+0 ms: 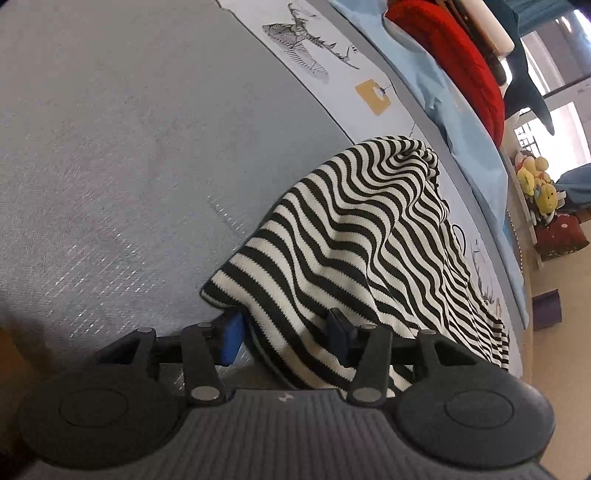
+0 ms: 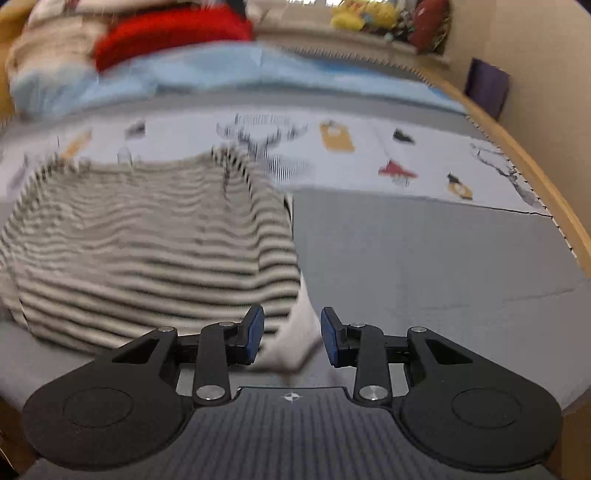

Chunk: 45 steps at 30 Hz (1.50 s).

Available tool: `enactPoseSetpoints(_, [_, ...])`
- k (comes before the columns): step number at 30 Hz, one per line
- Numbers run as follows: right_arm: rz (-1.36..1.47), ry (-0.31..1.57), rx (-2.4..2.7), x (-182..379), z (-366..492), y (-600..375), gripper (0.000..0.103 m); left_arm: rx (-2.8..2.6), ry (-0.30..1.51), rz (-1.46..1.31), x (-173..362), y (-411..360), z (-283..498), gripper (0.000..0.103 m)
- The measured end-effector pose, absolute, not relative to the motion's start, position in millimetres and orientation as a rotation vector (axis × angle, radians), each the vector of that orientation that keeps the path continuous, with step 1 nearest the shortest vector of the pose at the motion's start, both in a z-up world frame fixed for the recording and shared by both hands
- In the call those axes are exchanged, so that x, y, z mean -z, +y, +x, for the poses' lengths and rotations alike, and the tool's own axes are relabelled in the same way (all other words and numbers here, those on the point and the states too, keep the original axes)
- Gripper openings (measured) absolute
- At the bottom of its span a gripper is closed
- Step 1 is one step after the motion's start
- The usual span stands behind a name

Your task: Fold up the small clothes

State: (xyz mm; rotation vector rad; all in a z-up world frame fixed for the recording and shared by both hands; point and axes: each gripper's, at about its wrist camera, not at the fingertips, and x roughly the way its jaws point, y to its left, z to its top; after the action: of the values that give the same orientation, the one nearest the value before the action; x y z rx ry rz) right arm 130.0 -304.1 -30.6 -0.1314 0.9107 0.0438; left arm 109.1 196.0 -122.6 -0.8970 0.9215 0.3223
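A black-and-white striped knit garment point(image 1: 354, 236) lies on the grey mat point(image 1: 110, 166), humped up in the middle. My left gripper point(image 1: 286, 332) is open, its blue pads point(image 1: 231, 341) on either side of the garment's near hem, which drapes between the jaws. In the blurred right wrist view the same garment point(image 2: 147, 251) lies at left. My right gripper point(image 2: 291, 338) is open with a pale corner of the garment point(image 2: 295, 347) lying between its pads point(image 2: 330, 341).
A printed sheet point(image 2: 369, 155) covers the bed beyond the mat, then a light blue blanket point(image 2: 258, 74), a red knit item point(image 2: 166, 33) and plush toys point(image 2: 362, 14). A wooden bed edge point(image 2: 535, 166) runs along the right.
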Motion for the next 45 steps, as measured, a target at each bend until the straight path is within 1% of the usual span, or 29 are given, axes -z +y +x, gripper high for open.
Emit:
enactPoseSetpoints(1, [-0.155,0.928,-0.044,34.7,130.5,-301.6,0.035,-0.326,0.920,-0.890,122.0,194.3,109.7,0.049])
enactPoseSetpoints(2, [-0.166,0.940,-0.044,37.9,130.8,-301.0,0.035,-0.333,0.917,-0.878,121.0,192.6,110.8,0.042])
enactPoseSetpoints(3, [-0.171,0.951,-0.045,40.6,130.8,-301.0,0.035,-0.339,0.918,-0.867,120.3,191.5,111.9,0.023])
enactPoseSetpoints(4, [-0.172,0.962,-0.043,43.1,130.4,-301.7,0.035,-0.337,0.915,-0.865,120.0,190.3,112.1,0.015])
enactPoseSetpoints(6, [-0.171,0.980,-0.033,46.8,130.1,-305.2,0.035,-0.342,0.900,-0.828,115.7,185.6,113.1,0.011])
enactPoseSetpoints(11, [-0.145,1.021,0.012,52.2,129.6,-321.7,0.035,-0.360,0.893,-0.650,83.9,165.6,125.5,0.009])
enactPoseSetpoints(14, [-0.096,1.028,0.028,50.1,130.9,-336.2,0.035,-0.342,0.837,-0.504,42.3,132.4,143.9,0.008])
enactPoseSetpoints(17, [-0.046,1.013,0.030,44.4,128.8,-349.7,0.035,-0.238,0.711,-0.346,-12.9,68.5,166.9,0.007])
enactPoseSetpoints(20, [-0.024,0.993,0.032,40.1,124.3,-364.3,0.035,-0.076,0.616,-0.188,-51.4,-25.2,183.1,0.006])
enactPoseSetpoints(23, [0.011,0.987,0.049,37.6,119.4,-384.6,0.035,0.108,0.585,-0.061,-52.6,-126.2,183.6,0.006])
enactPoseSetpoints(25, [0.051,0.983,0.067,36.3,117.1,-400.6,0.035,0.218,0.600,0.032,-32.1,-182.2,178.4,0.006])
enactPoseSetpoints(26, [0.071,0.981,0.077,35.8,116.3,-408.8,0.035,0.277,0.638,0.070,-15.5,-207.9,176.5,0.006])
enactPoseSetpoints(29, [0.136,0.981,0.118,37.5,112.2,-435.2,0.035,0.439,0.844,0.114,35.2,-251.5,182.4,0.013])
enactPoseSetpoints(30, [0.161,0.985,0.131,38.8,111.1,-442.7,0.035,0.444,0.891,0.113,43.9,-255.1,184.0,0.017])
enactPoseSetpoints(31, [0.188,0.988,0.141,40.2,109.8,-450.2,0.035,0.437,0.906,0.104,45.8,-253.7,183.6,0.018])
enactPoseSetpoints(32, [0.214,0.992,0.148,41.4,108.6,-456.9,0.035,0.441,0.882,0.075,41.0,-246.3,181.2,0.021])
enactPoseSetpoints(34, [0.256,0.995,0.152,43.3,106.5,-466.9,0.035,0.452,0.806,0.004,25.0,-222.5,175.4,0.043])
enactPoseSetpoints(35, [0.266,0.995,0.149,44.1,106.1,-469.7,0.035,0.437,0.760,-0.029,16.6,-206.3,172.8,0.044])
enactPoseSetpoints(37, [0.280,0.991,0.141,43.8,106.3,-473.1,0.035,0.377,0.726,-0.058,10.5,-180.0,170.2,0.043])
enactPoseSetpoints(38, [0.290,0.987,0.135,43.0,106.6,-473.8,0.035,0.336,0.729,-0.064,10.0,-168.7,176.3,0.041])
enactPoseSetpoints(40, [0.309,0.980,0.119,42.0,110.2,-474.0,0.036,0.238,0.747,-0.069,19.8,-145.3,182.7,0.021])
enactPoseSetpoints(42, [0.310,0.968,0.100,39.6,111.3,-469.0,0.036,0.202,0.836,-0.030,44.5,-135.5,189.1,0.012])
enactPoseSetpoints(43, [0.306,0.963,0.089,38.4,113.6,-466.2,0.036,0.245,0.912,0.041,64.0,-138.4,187.8,0.012])
enactPoseSetpoints(44, [0.305,0.957,0.078,37.2,114.7,-463.2,0.036,0.317,0.973,0.172,81.4,-150.6,182.0,0.012])
enactPoseSetpoints(45, [0.308,0.950,0.064,36.0,116.0,-459.8,0.036,0.381,0.968,0.314,90.1,-162.3,171.2,0.013])
